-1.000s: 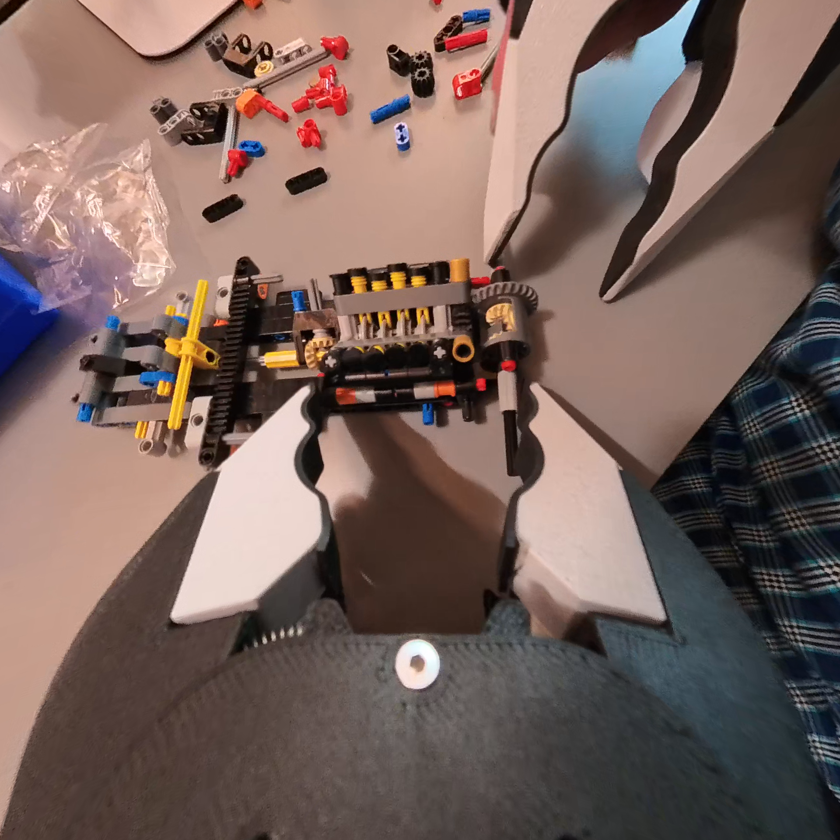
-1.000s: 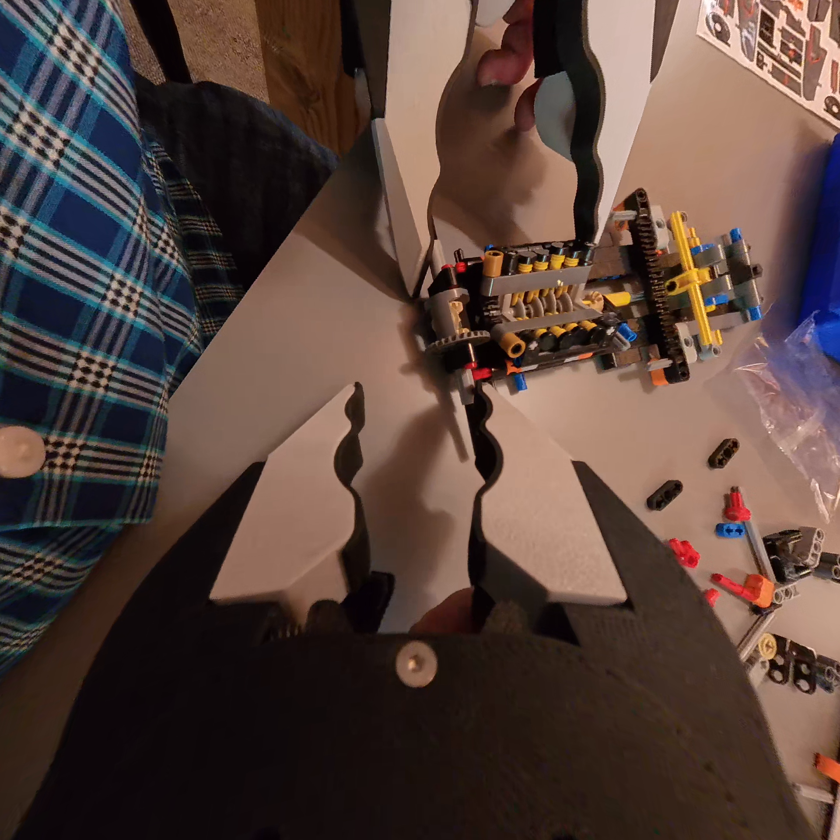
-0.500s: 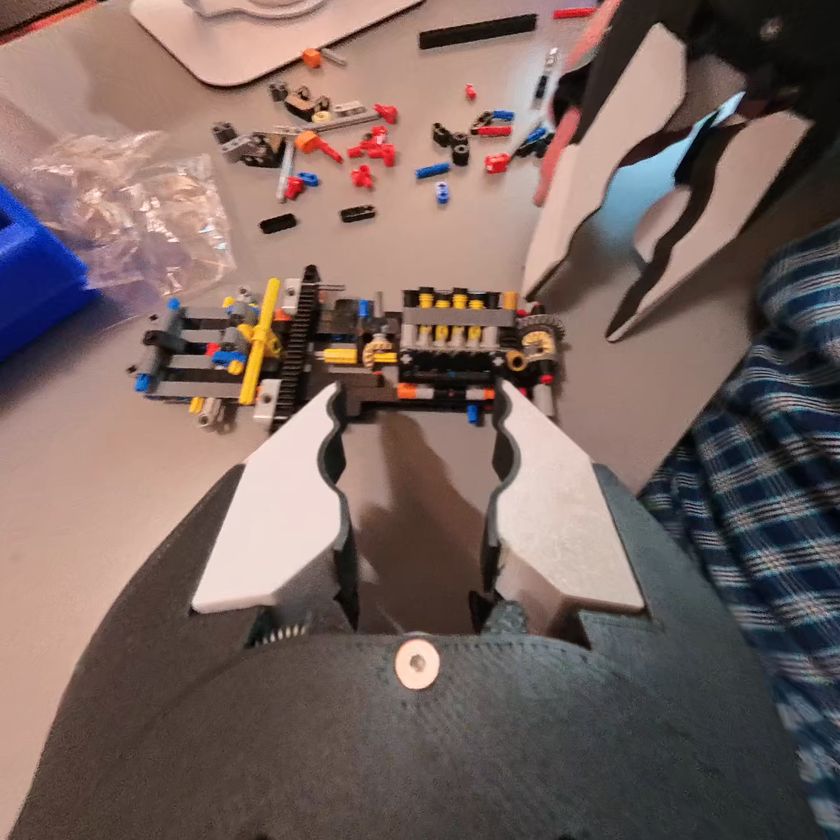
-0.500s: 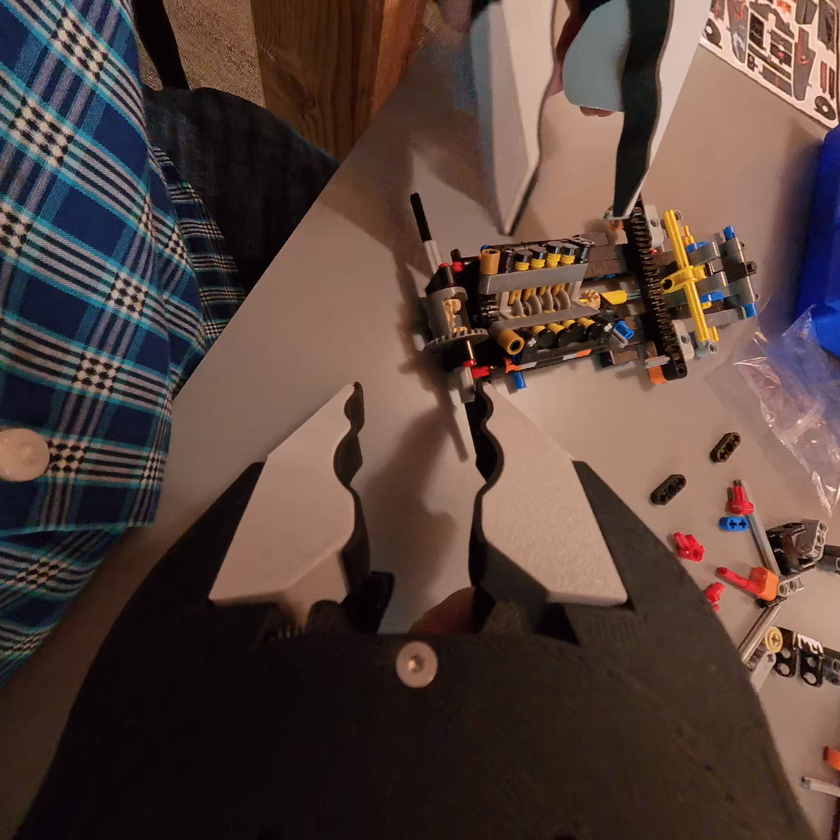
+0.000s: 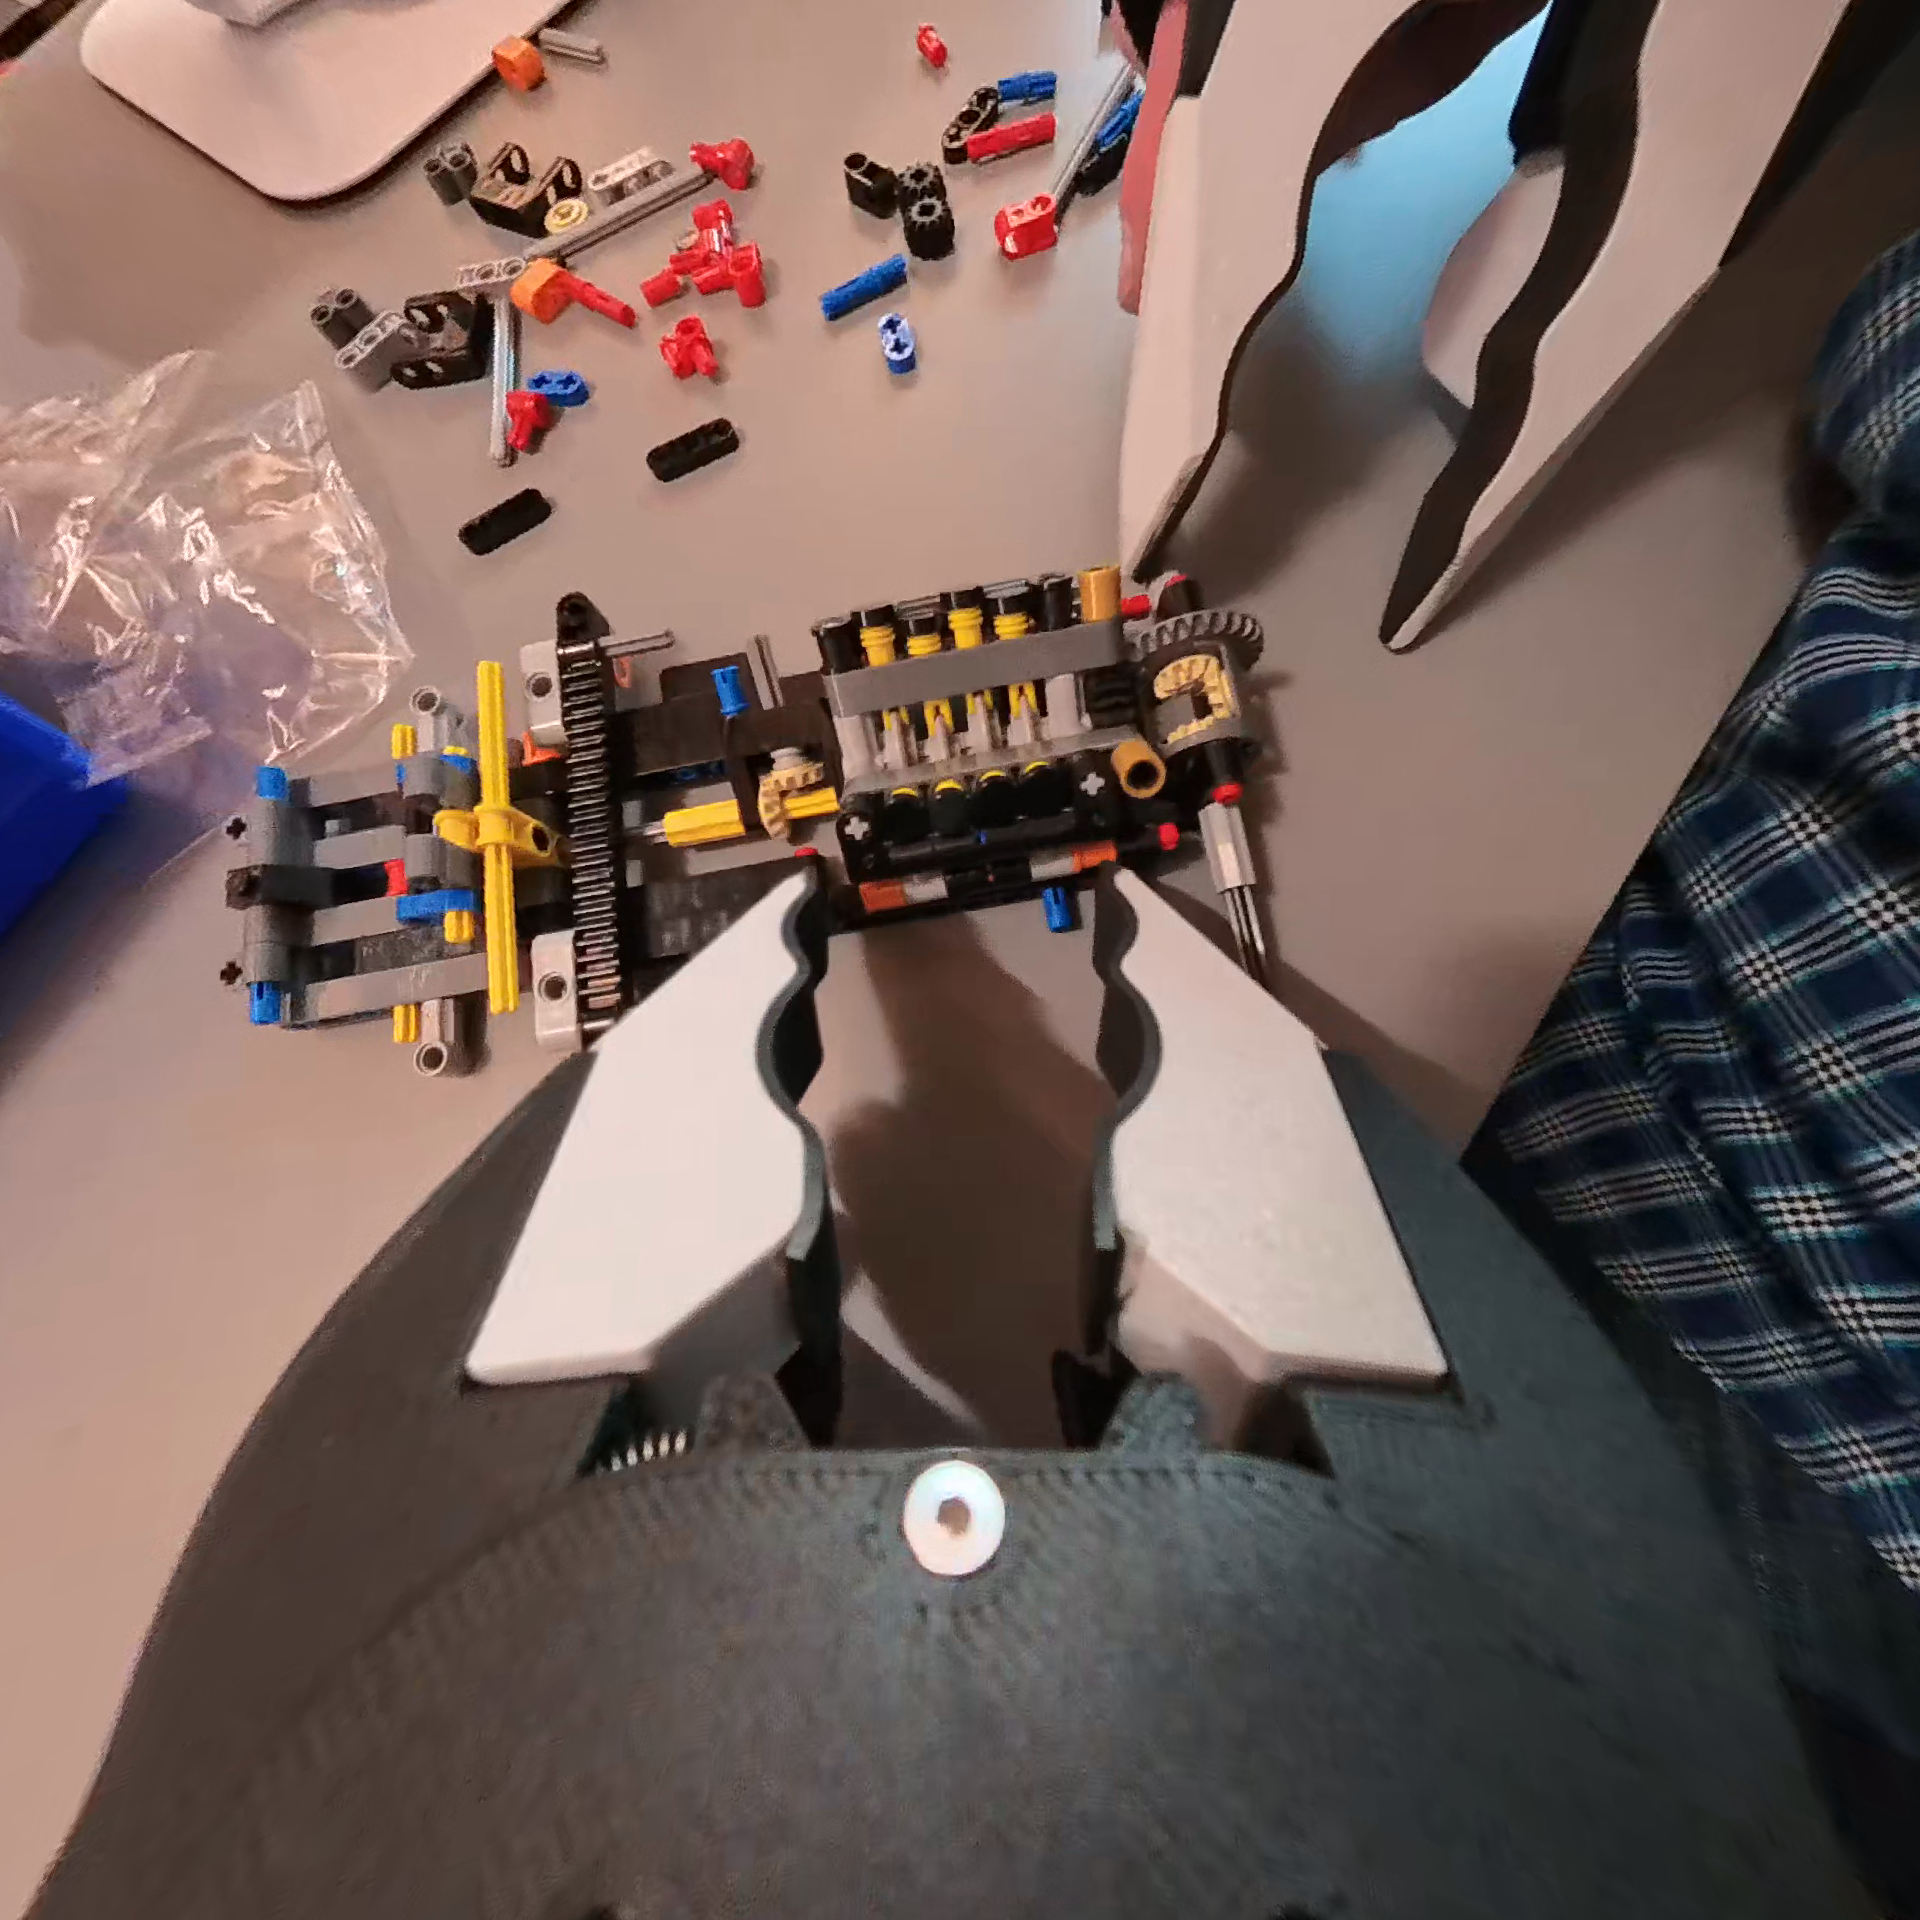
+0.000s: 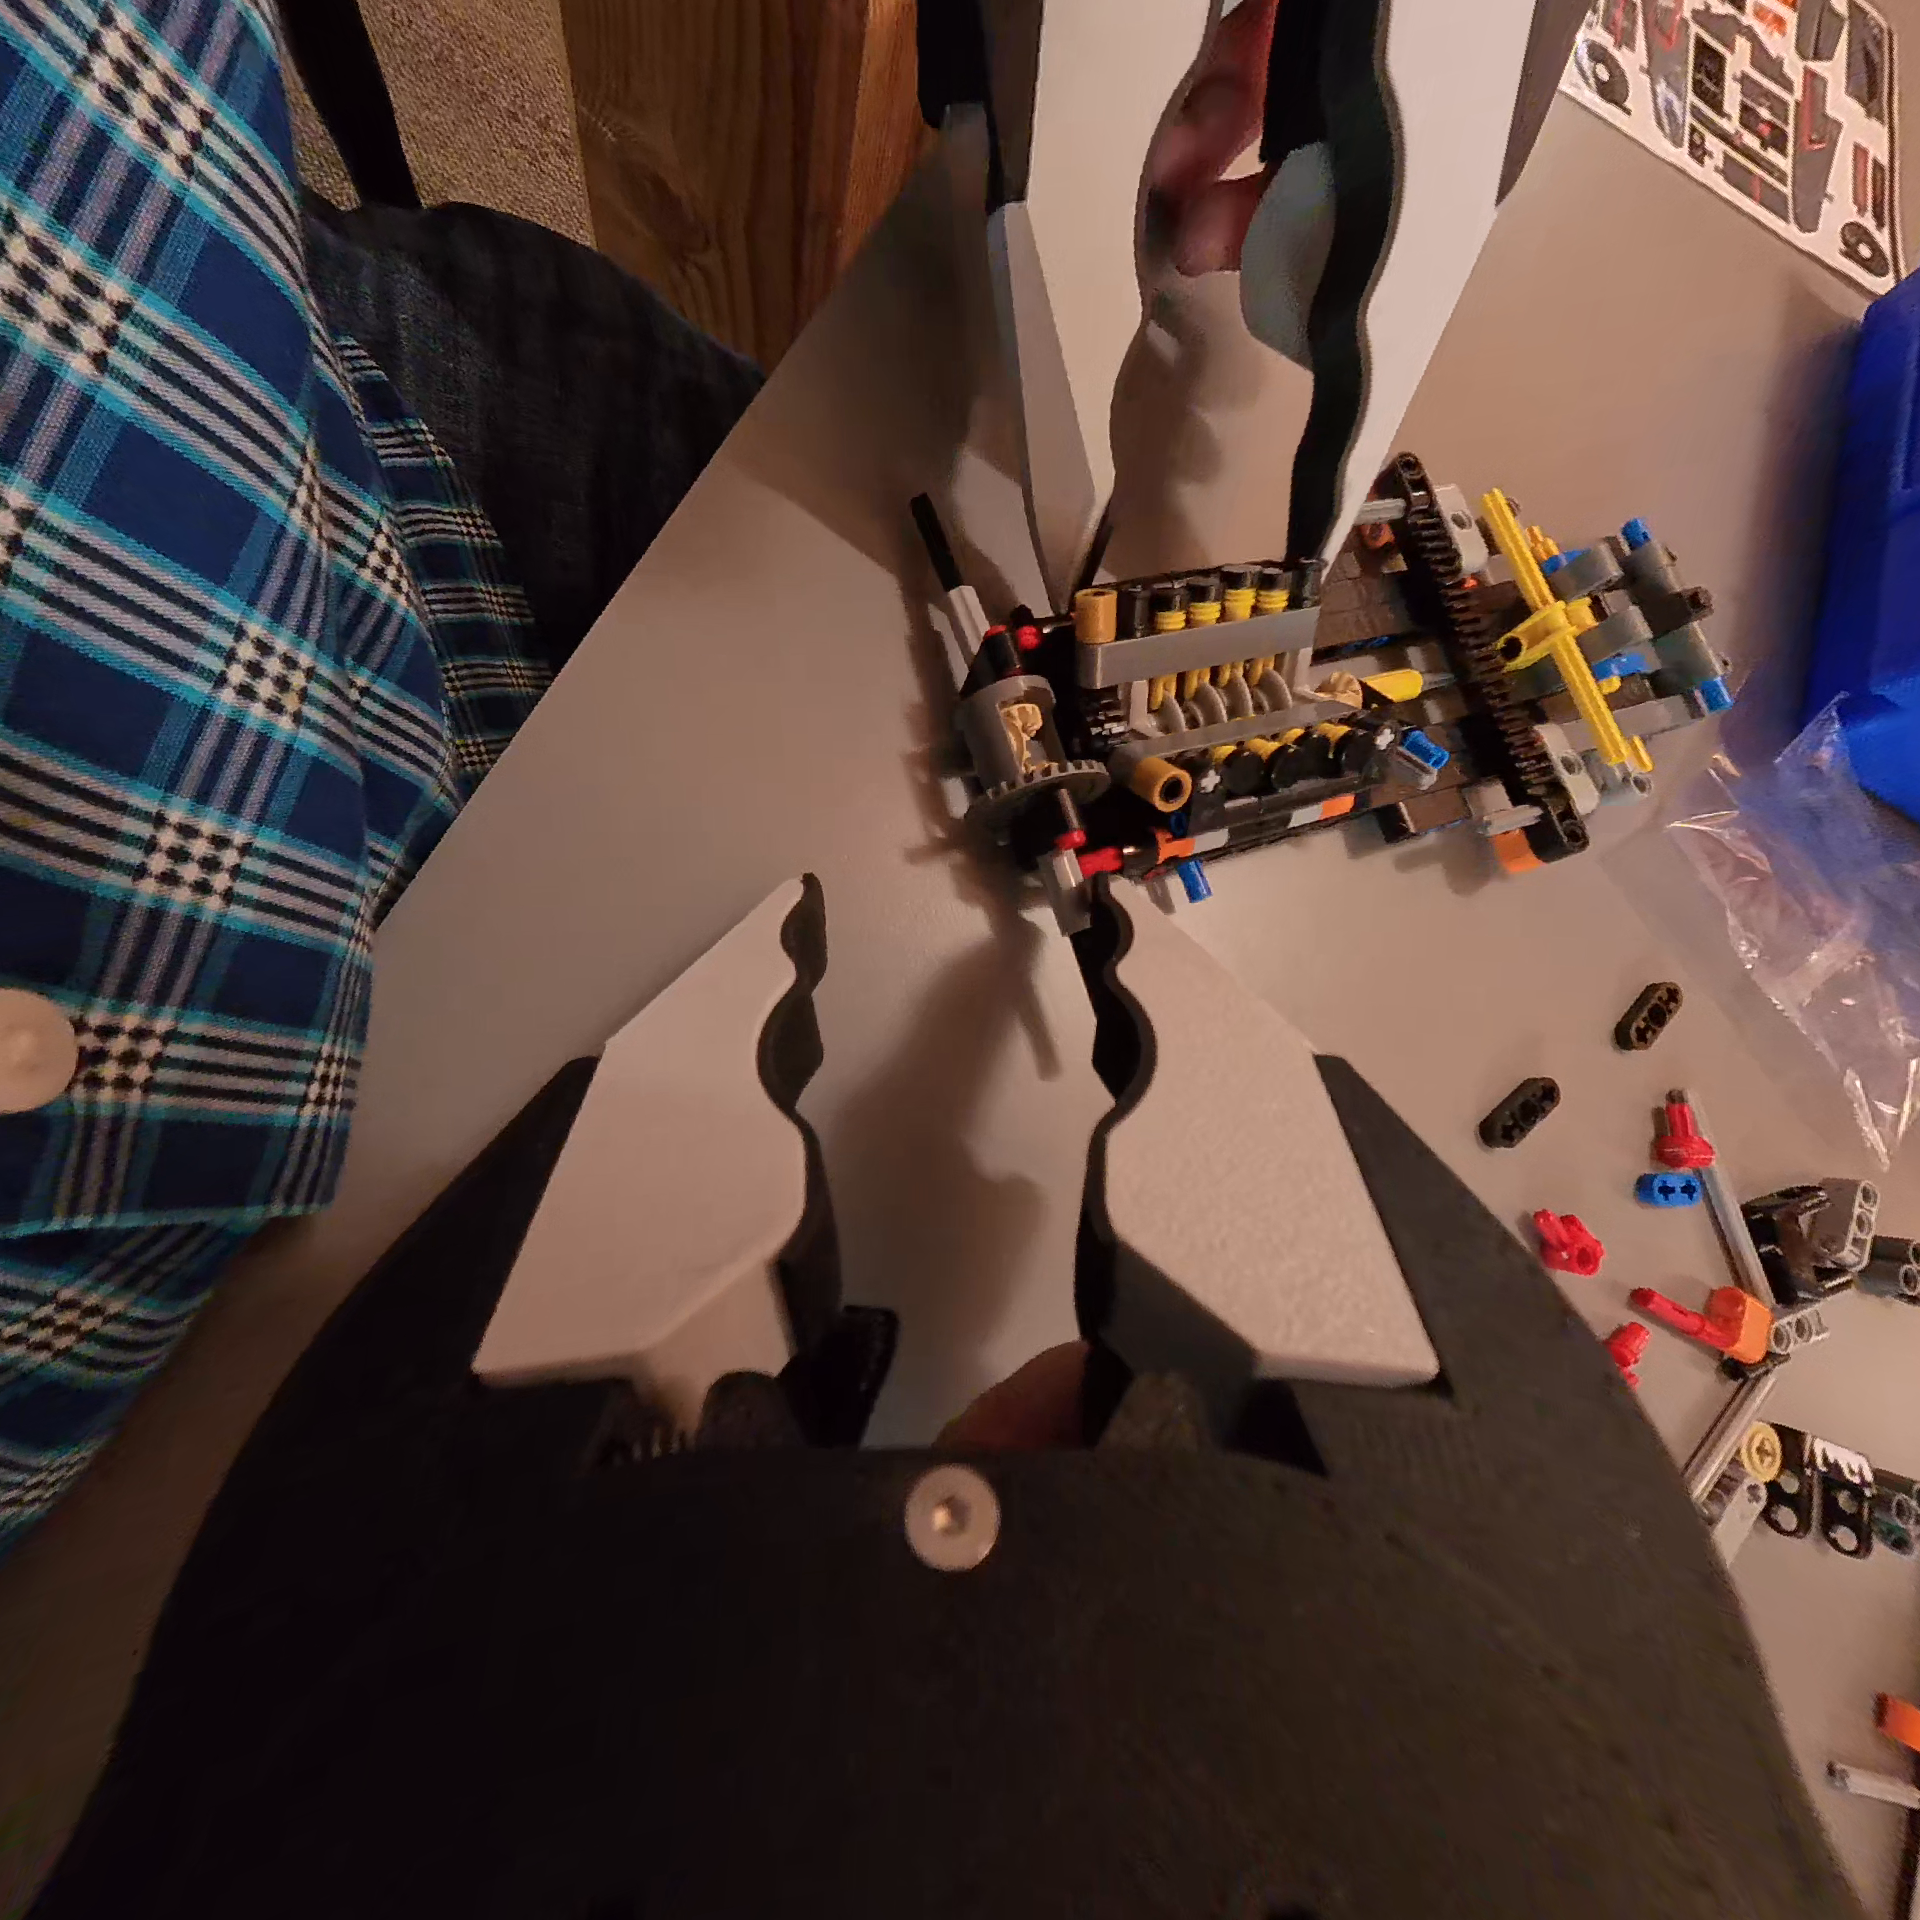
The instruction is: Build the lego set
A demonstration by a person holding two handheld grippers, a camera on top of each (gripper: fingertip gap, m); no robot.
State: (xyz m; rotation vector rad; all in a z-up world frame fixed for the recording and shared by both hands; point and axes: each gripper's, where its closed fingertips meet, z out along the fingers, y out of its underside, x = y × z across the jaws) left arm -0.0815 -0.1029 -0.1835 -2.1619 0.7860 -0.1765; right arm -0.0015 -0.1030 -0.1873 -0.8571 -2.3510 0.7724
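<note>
It looked like a home hobby desk: a grey tabletop (image 5: 156,1195) strewn with loose toy bricks (image 5: 707,270), a torn clear bag (image 5: 187,540), a sticker sheet (image 6: 1756,114), and carpet (image 6: 457,94) beside a wooden leg (image 6: 727,156).

Left gripper (image 5: 951,914): black, coarse-textured printed housing with a rounded front, one pale round screw (image 5: 953,1521) on the centreline. Two light grey wedge fingers (image 5: 665,1164) with dark wavy inner edges; a small coiled spring shows at the left finger's base. Right gripper (image 6: 961,914): same build, black housing, one silver screw (image 6: 951,1517), grey fingers (image 6: 1247,1164) with scalloped dark edges. Operator wears a blue, teal, white and black plaid shirt (image 6: 187,623) with a pale button (image 6: 29,1049).
</note>
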